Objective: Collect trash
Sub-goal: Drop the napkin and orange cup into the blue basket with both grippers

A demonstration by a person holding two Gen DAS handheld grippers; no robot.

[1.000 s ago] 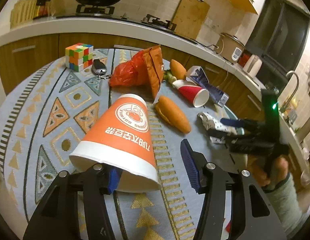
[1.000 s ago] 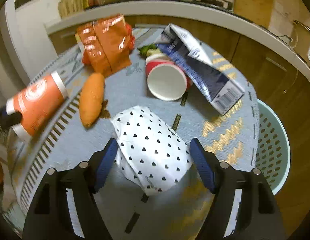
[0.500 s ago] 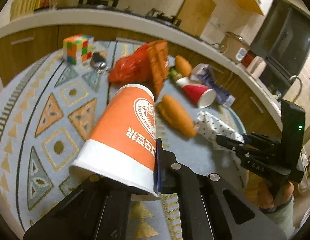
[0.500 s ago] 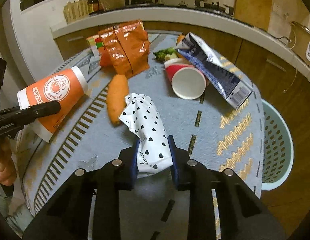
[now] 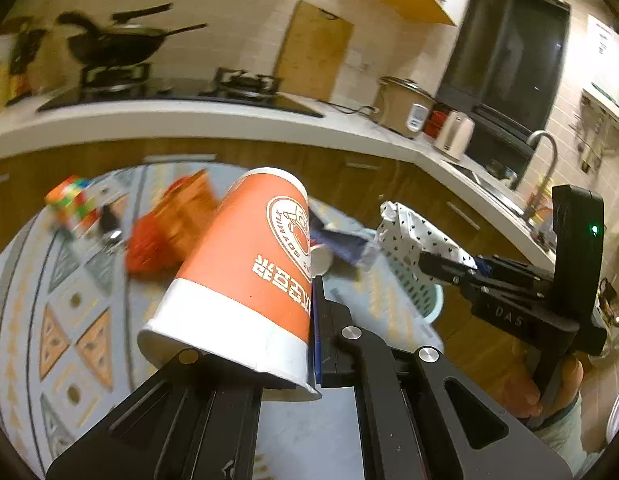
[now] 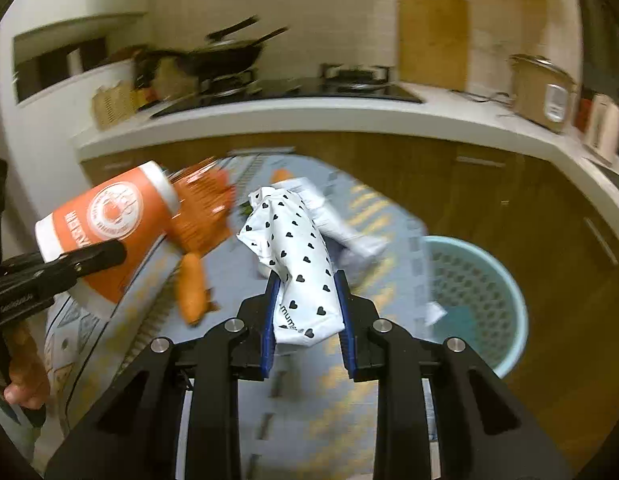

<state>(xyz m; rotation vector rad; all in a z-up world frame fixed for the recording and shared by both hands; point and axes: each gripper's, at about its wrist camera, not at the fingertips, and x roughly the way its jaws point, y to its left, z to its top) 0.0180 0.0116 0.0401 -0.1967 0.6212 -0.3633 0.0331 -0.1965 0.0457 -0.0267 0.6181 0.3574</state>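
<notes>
My left gripper [image 5: 309, 332] is shut on the rim of a big orange paper cup [image 5: 245, 264], which hangs tilted above the patterned table [image 5: 57, 320]. That cup [image 6: 105, 224] also shows at the left of the right wrist view, pinched by the other tool. My right gripper [image 6: 307, 304] is shut on a white wrapper with black hearts [image 6: 293, 256], lifted off the table. The wrapper [image 5: 413, 232] and the right tool appear at the right of the left wrist view. A pale blue basket [image 6: 469, 296] stands beside the table, low on the right.
On the table lie an orange snack bag [image 6: 205, 208], a sweet potato [image 6: 191, 284], a milk carton [image 6: 341, 224], a red paper cup [image 5: 321, 256], a colour cube [image 5: 69, 204] and keys [image 5: 109, 228]. A curved kitchen counter [image 5: 189, 120] with stove and pan lies behind.
Both grippers closed, the left on the orange cup's rim, the right on the heart wrapper. Both then rose from the table with their loads, and the views swung up toward the counter.
</notes>
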